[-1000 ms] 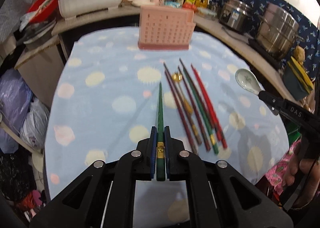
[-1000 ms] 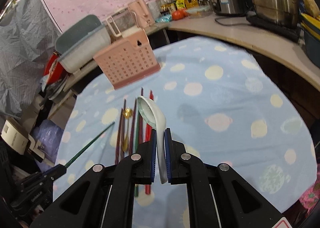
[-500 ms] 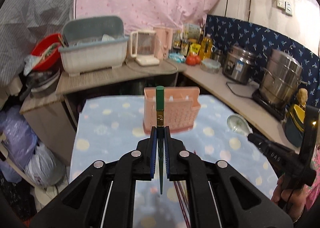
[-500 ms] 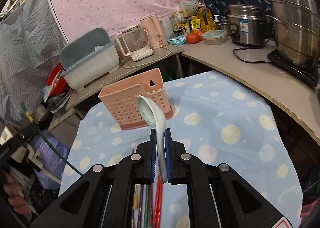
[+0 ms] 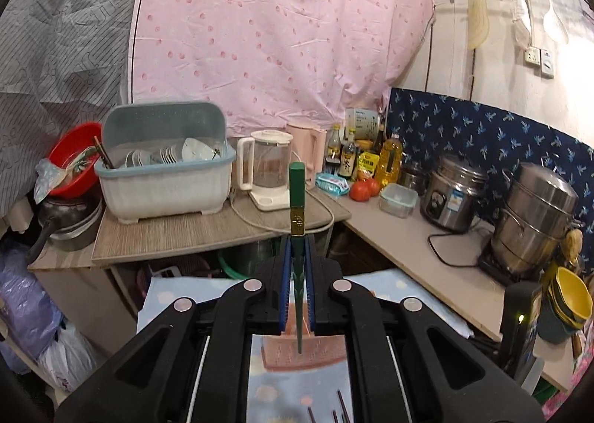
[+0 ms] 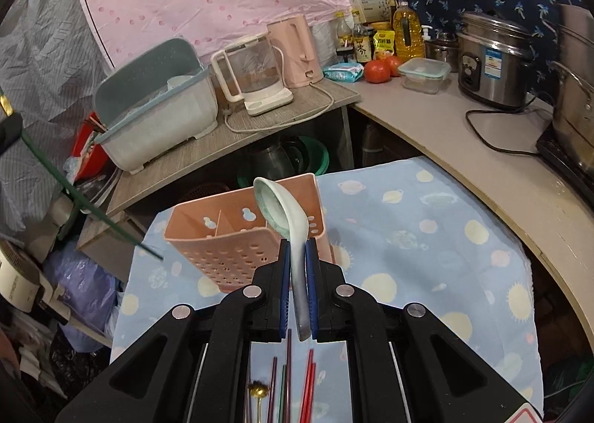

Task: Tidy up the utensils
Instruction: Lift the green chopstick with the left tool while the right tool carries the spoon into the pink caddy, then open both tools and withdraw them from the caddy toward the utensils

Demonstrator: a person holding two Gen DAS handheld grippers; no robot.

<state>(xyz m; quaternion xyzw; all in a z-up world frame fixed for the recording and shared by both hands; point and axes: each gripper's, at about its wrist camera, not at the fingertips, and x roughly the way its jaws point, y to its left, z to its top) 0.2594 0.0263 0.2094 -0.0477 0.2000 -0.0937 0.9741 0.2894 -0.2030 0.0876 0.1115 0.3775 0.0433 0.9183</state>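
Chopstick [image 5: 297, 196], green with a gold band, is clamped between the blue pads of the left gripper [image 5: 297, 289], whose jaws are nearly closed on it. Its thick end is pointed up toward 12 o'clock and its thin tip hangs down at 6 o'clock, over the pink holder [image 5: 300, 352] seen between the gripper's arms. In the right wrist view the same chopstick [image 6: 67, 185] is seen slanting in from 9 o'clock, its tip just beside the holder's left edge, apart from it.

Spoon [image 6: 287, 226], pale ceramic, is pinched by its handle in the right gripper [image 6: 297, 296], jaws narrow on it. Its bowl is raised toward 12 o'clock and is seen in front of the holder [image 6: 230, 248], above the right compartment; whether it touches cannot be told.

The holder stands on a blue dotted cloth [image 6: 427, 244]. At 6 o'clock of it, red, green and dark chopsticks [image 6: 308, 382] and a small gold spoon [image 6: 258, 391] are laid on the cloth, partly hidden by the gripper.

At 11 o'clock a dish rack [image 6: 156, 107] and a kettle [image 6: 252, 74] are set on a counter [image 6: 260, 122].
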